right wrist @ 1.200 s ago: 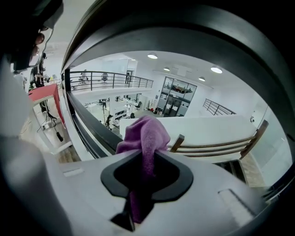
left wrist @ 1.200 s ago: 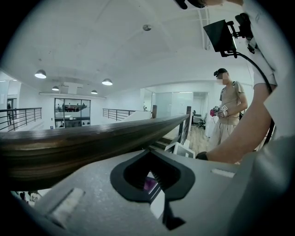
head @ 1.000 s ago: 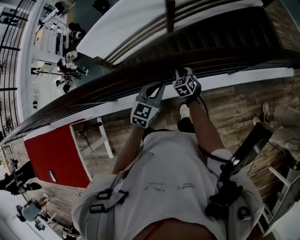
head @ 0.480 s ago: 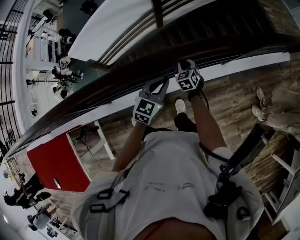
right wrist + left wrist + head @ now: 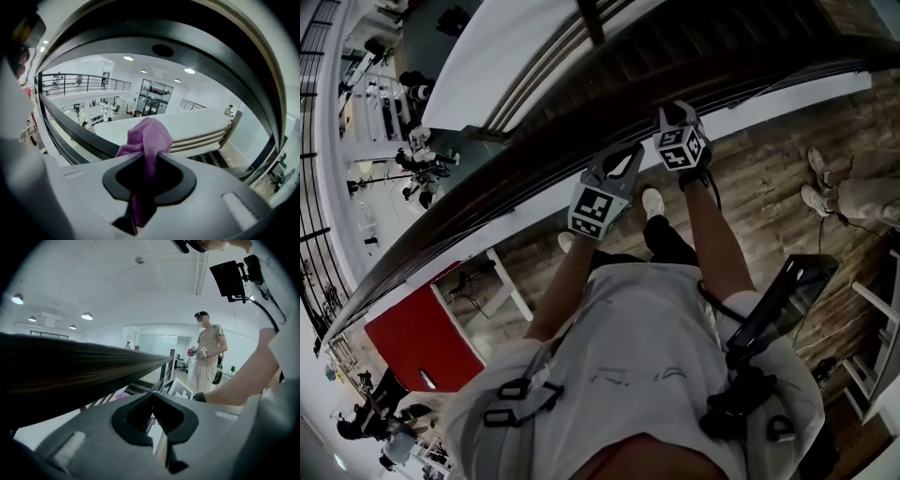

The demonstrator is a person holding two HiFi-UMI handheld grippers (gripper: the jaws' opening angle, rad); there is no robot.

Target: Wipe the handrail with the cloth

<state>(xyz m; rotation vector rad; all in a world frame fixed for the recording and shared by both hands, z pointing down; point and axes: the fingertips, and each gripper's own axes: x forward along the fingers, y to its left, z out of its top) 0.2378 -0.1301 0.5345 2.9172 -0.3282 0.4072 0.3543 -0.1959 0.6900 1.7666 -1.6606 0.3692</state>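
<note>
At the handrail (image 5: 534, 155), outstretched right claw (image 5: 147, 161) pinches cloth (image 5: 149, 136); left claw (image 5: 157, 413) beside it seems clenched.

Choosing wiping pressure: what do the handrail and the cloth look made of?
Handrail: likely dark varnished wood, judging by the lengthwise grain streaks and a soft sheen. Cloth: purple fuzzy fabric, probably microfibre, since it has a napped surface and hangs in limp folds.

The left gripper (image 5: 152, 395) has its jaws together, the dark handrail (image 5: 70, 369) runs just left of it, a person (image 5: 208, 352) stands far ahead
</note>
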